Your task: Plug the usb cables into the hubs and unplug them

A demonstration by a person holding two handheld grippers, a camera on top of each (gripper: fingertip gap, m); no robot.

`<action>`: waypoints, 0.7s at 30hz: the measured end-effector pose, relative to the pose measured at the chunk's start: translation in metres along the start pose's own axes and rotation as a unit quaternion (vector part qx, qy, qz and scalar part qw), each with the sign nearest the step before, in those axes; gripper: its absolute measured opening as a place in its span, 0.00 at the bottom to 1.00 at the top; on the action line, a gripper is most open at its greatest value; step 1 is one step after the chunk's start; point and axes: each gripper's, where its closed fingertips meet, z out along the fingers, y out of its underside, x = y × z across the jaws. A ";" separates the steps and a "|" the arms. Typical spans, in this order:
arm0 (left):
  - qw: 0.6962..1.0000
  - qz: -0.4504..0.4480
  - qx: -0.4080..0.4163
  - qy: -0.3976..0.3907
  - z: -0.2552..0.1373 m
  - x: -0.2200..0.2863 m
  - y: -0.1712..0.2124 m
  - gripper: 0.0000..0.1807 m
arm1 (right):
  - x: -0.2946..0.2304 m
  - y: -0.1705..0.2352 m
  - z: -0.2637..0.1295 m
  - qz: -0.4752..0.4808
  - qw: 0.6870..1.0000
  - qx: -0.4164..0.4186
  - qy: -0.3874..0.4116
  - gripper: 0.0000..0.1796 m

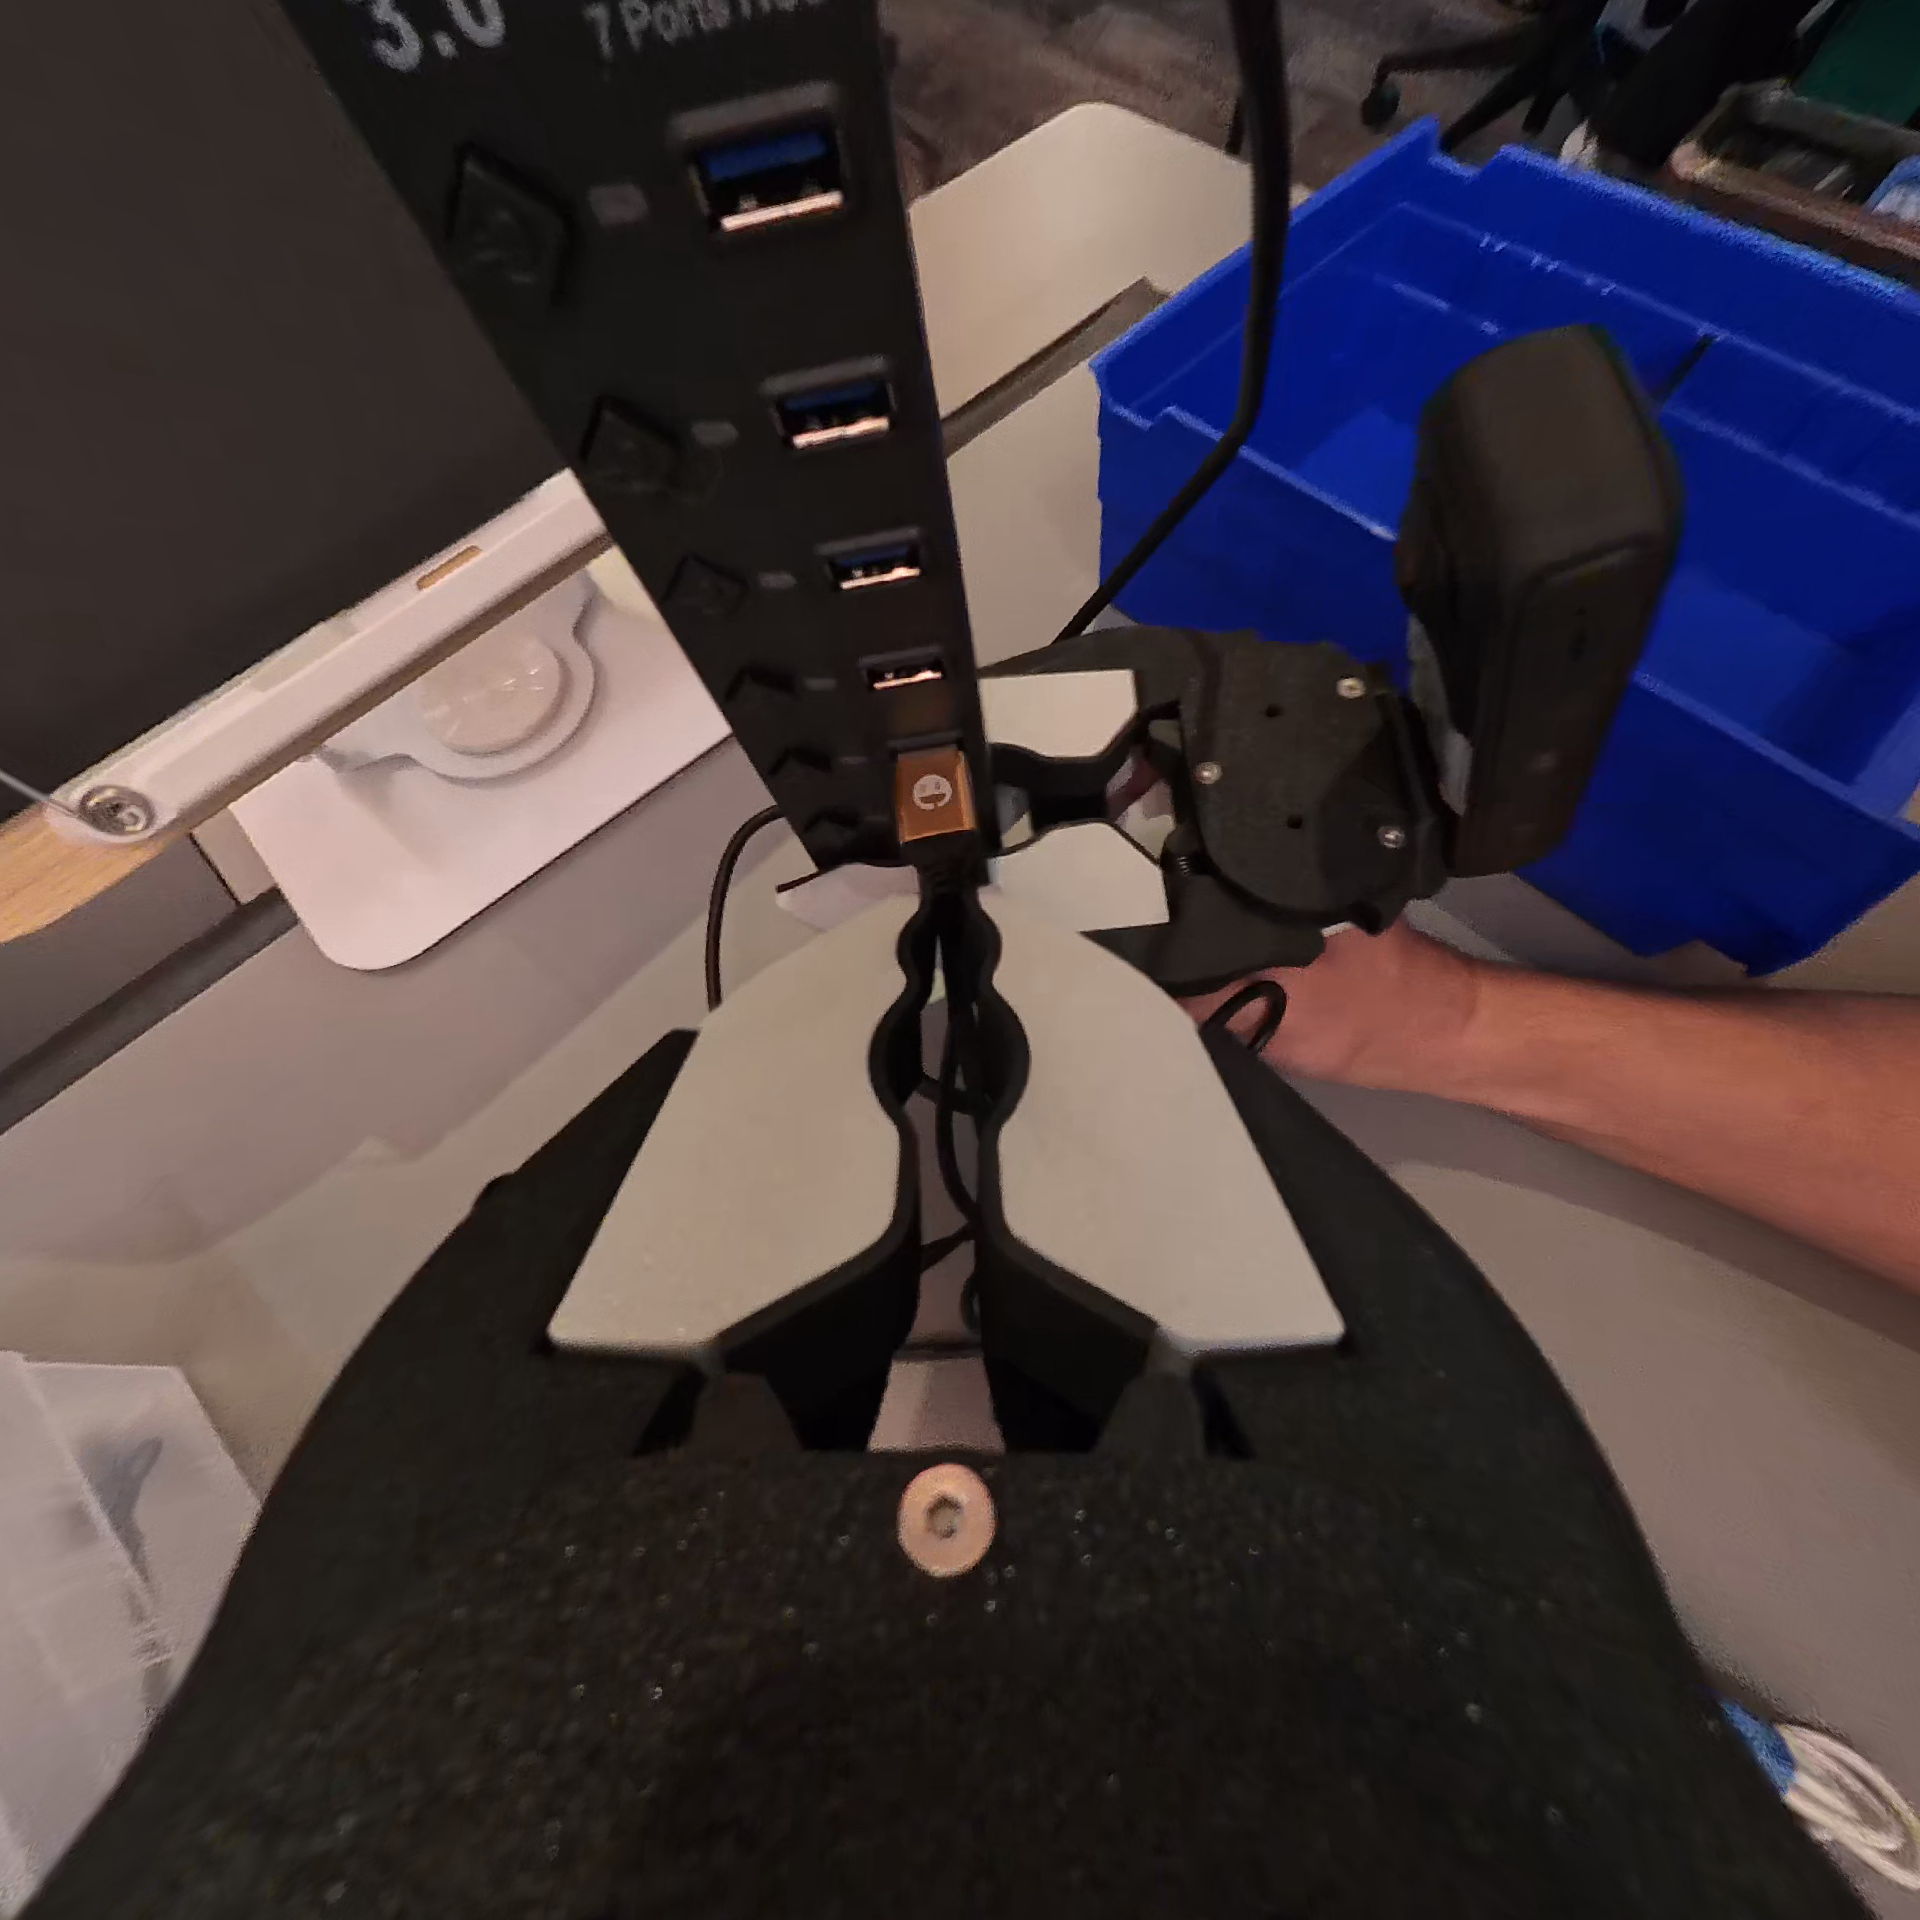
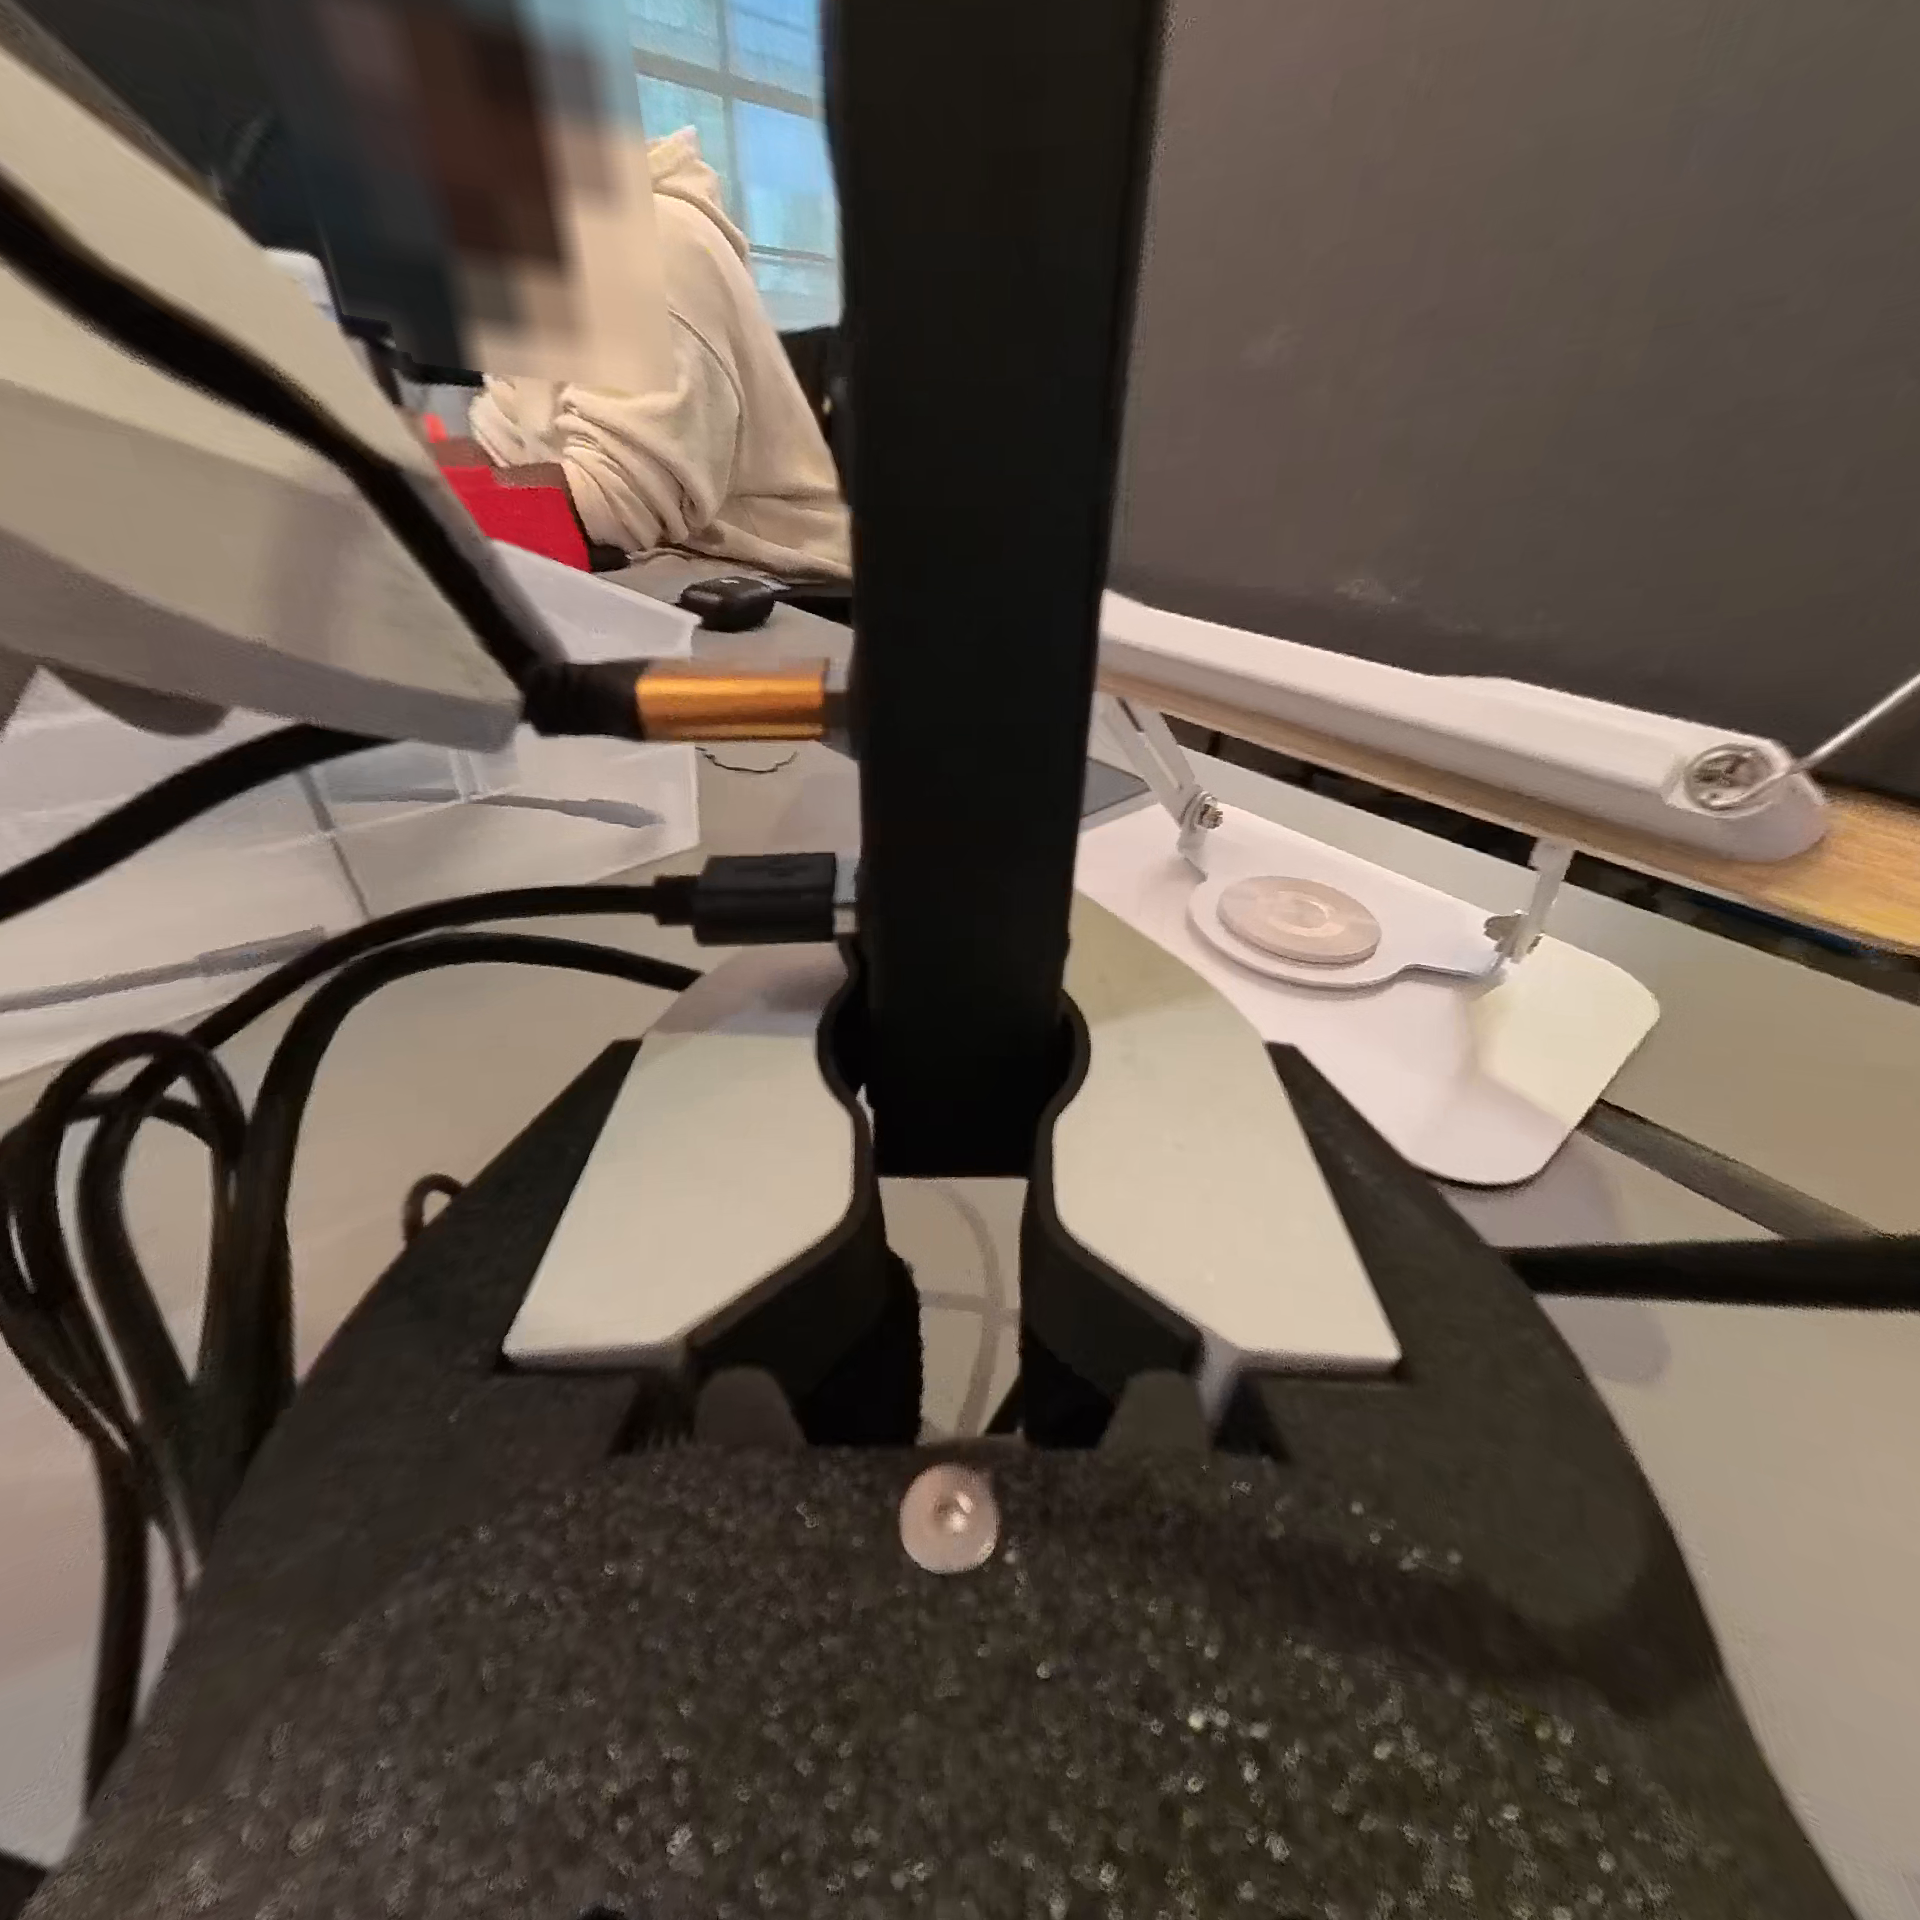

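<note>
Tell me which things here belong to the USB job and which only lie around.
Job: hub, gold plug in the hub, black plug, left gripper shut on the gold plug's cable, right gripper shut on the hub.

Lying about: blue bin, white stand, cable coil.

Both grippers share one build: grainy black bodies, a silver hex screw sunk mid-frame, pale grey fingers [image 1: 790, 1122] edged with wavy black pads. At right of the left wrist view, the right gripper [image 1: 1023, 800] shows small screws and a black camera housing.

Matt black hub [image 1: 727, 416], glossy gold plug [image 1: 932, 798]
</note>
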 end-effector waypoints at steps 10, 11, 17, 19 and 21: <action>0.991 -0.092 0.016 0.098 -0.091 0.095 0.097 0.16 | 0.006 0.002 0.000 0.030 1.000 0.001 -0.001 0.15; 0.986 -0.118 0.023 0.117 -0.098 0.116 0.108 0.16 | 0.006 0.002 0.001 0.030 1.000 0.001 -0.002 0.15; 0.988 -0.140 -0.034 0.056 -0.082 0.157 0.160 0.20 | -0.003 0.003 0.003 -0.004 1.000 -0.008 -0.006 0.15; 0.988 -0.114 -0.077 0.064 -0.069 0.155 0.173 0.16 | -0.006 0.003 0.002 -0.010 1.000 -0.009 -0.010 0.15; 0.987 -0.118 -0.083 0.065 -0.058 0.144 0.173 0.15 | -0.007 0.003 0.002 -0.013 1.000 -0.008 -0.011 0.15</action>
